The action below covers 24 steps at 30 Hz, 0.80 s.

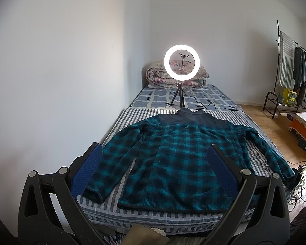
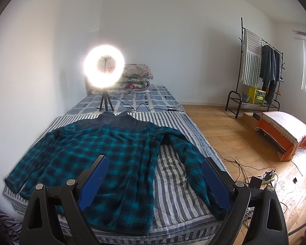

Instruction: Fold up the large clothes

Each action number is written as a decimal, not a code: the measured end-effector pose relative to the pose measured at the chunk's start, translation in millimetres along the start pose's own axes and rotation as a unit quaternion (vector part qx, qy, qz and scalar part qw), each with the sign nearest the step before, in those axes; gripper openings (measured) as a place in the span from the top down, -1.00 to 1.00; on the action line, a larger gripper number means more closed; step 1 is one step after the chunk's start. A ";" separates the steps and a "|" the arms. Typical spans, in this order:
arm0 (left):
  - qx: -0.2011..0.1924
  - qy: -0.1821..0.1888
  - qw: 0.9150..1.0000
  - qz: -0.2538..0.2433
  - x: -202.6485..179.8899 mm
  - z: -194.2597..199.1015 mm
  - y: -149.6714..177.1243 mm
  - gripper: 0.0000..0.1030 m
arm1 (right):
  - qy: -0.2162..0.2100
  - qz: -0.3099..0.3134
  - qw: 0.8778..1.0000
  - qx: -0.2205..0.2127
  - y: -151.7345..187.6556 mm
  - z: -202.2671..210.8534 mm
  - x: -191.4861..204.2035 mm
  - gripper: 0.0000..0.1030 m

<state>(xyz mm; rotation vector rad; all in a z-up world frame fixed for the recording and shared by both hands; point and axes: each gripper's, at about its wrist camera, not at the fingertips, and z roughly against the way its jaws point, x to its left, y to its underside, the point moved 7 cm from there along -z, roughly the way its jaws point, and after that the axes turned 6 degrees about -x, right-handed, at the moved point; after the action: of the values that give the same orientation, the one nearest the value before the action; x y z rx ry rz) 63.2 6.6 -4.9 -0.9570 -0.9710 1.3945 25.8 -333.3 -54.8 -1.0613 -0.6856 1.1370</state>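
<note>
A teal and black plaid fleece jacket (image 1: 173,155) (image 2: 104,149) with a dark grey yoke and collar lies flat on the striped bedcover (image 1: 136,114) (image 2: 173,173), back side up, both sleeves spread outward and down. My left gripper (image 1: 155,153) hovers open above the jacket's lower half, nothing between its blue pads. In the right wrist view my right gripper (image 2: 155,164) also stands open, held over the jacket's right side, between the body and the right sleeve (image 2: 193,163). Neither gripper touches the cloth.
A lit ring light on a small tripod (image 1: 181,65) (image 2: 104,69) stands beyond the collar, its cable trailing across the bed. Folded quilts (image 1: 173,75) lie at the head. A wall runs along the left; wooden floor, cables, a clothes rack (image 2: 259,69) and an orange stool (image 2: 283,134) lie right.
</note>
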 end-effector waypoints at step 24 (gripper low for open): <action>-0.003 -0.001 1.000 -0.001 -1.6 1.5 -0.9 -1.00 | -0.002 -0.001 1.000 -0.002 -2.1 -0.4 0.4 -0.83</action>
<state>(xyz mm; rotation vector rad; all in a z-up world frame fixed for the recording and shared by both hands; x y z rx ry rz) 62.1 5.0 -3.6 -0.9595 -0.9766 1.3923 27.1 -333.2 -53.1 -1.0615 -0.6911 1.1370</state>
